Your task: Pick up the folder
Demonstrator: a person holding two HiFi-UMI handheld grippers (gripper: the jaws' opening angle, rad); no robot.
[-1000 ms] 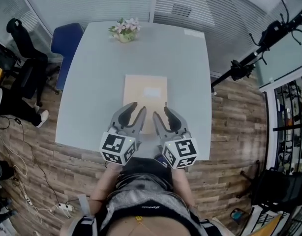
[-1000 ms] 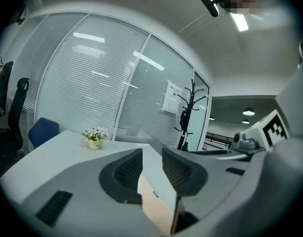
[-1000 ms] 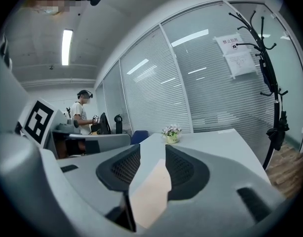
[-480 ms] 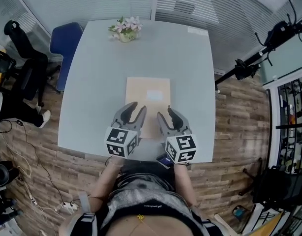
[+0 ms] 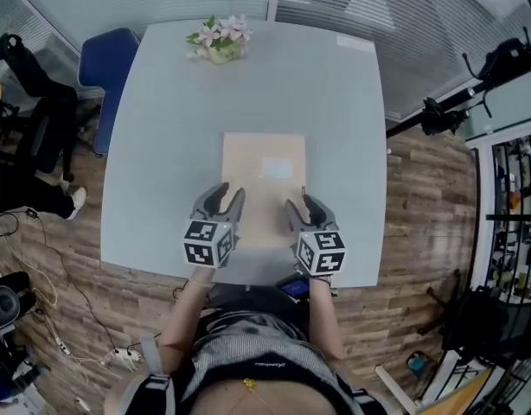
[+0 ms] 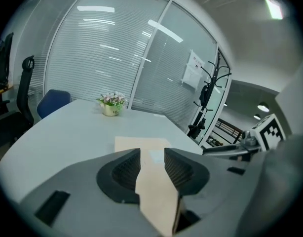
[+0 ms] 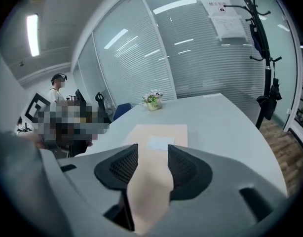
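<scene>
On the grey table (image 5: 162, 102), toward its near side, the tan folder (image 5: 264, 167) is lying flat. The left gripper (image 5: 227, 194) and right gripper (image 5: 301, 202) are hovering at its near corners in the approach step, jaws half-wide, opening, gripping nothing. Next they should be straddling the edge, then closing.

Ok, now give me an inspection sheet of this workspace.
Surface: pale grey table with rounded corners.
Job's things: flat beige paper folder with a white label, lying near the front edge.
Clutter: small pot of pink flowers at the far edge.
Tongs: left tongs and right tongs both opening; folder shows in each gap, unclamped.
Cables: loose cables on the wooden floor, left side.
Surroundings: blue chair, black stand, glass walls with blinds.
</scene>
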